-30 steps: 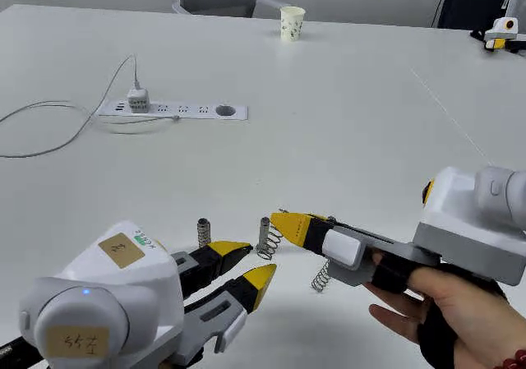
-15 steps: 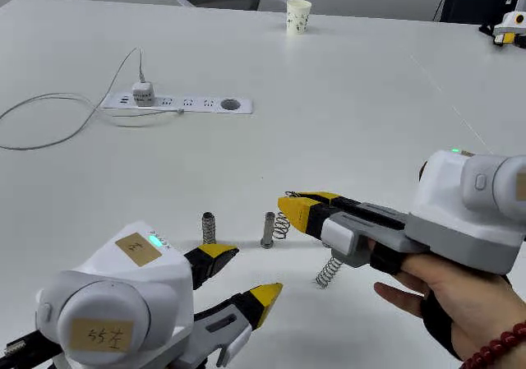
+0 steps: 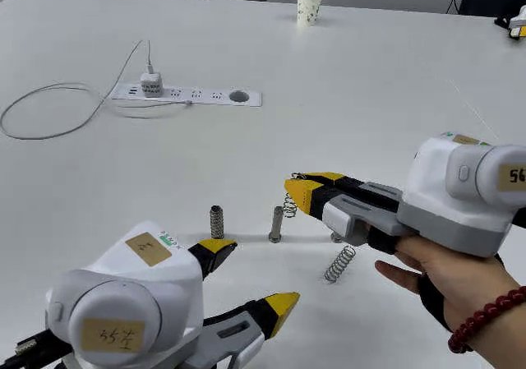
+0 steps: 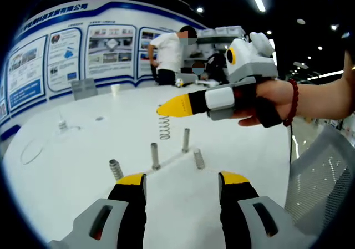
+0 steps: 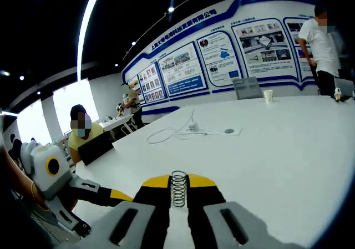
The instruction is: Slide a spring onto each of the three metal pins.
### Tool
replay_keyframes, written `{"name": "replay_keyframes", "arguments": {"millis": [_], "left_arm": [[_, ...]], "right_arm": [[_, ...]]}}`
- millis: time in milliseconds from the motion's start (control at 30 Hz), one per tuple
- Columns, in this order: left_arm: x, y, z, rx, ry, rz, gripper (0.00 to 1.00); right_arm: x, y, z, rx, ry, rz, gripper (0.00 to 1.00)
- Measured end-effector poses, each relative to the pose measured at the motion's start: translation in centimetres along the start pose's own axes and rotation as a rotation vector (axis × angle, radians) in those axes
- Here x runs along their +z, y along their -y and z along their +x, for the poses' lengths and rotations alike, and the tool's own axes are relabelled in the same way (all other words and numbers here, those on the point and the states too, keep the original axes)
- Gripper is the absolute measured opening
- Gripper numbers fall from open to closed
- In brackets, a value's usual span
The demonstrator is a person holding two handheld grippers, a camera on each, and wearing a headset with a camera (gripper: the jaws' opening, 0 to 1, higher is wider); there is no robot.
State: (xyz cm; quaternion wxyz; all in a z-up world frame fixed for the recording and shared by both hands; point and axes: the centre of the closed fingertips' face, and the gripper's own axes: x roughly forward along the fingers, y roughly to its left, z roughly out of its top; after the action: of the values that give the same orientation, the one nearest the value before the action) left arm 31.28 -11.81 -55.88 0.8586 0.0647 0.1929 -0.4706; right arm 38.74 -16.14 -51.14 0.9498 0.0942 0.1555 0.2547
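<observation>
A wide white bench [image 3: 370,122] runs back to a wall of blue-framed display boards, with people standing and sitting behind it. The right hand [image 3: 448,283], a bead bracelet [image 3: 485,326] on its wrist, holds the right gripper [image 3: 297,195] roughly level, reaching in from the right edge towards the middle of the bench's near part. Its claw is narrowed onto a spring [image 3: 289,205], pinched at the top coils so that the spring hangs upright below the yellow tips. The right gripper view shows that spring standing between the two jaws.

The left gripper [image 3: 251,274] comes in from the near left corner, angled towards the pins, its claw wide and holding nothing.

Three pins stand in a row ahead of it. The left pin [image 3: 216,221] already wears a spring. The middle pin [image 3: 276,223] is bare, and the held spring hangs just beside it on its right, not over it. The third pin [image 4: 186,140] is also bare; in the head view the right gripper's body covers most of it. A loose spring [image 3: 339,263] lies on its side on the bench below the right gripper.

Farther back towards the left edge sits a power strip [image 3: 205,95] with a charger [image 3: 150,83] and a looping cable [image 3: 49,118]. A paper cup [image 3: 309,7] stands near the far edge.
</observation>
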Motion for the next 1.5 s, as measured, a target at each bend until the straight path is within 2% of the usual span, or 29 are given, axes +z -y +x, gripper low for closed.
{"name": "replay_keyframes", "arguments": {"millis": [467,633,767,1133,1500], "left_arm": [[-0.4,0.4,0.2,-0.017,-0.012,0.013,0.67],[-0.4,0.5,0.2,-0.022,-0.007,0.007,0.71],[-0.3,0.5,0.2,-0.020,0.002,0.004,0.74],[-0.8,0.2,0.3,-0.007,-0.010,-0.014,0.79],[-0.9,0.0,0.3,-0.002,-0.016,-0.012,0.79]], "right_arm": [[-0.7,1.1,1.9,-0.029,-0.012,-0.056,0.11],[-1.3,1.5,2.3,-0.049,-0.025,-0.090,0.11],[-1.4,1.4,2.8,-0.046,-0.026,-0.083,0.11],[-2.3,1.2,2.7,-0.047,-0.058,-0.122,0.11],[-3.1,1.1,2.8,-0.051,-0.089,-0.171,0.11]]}}
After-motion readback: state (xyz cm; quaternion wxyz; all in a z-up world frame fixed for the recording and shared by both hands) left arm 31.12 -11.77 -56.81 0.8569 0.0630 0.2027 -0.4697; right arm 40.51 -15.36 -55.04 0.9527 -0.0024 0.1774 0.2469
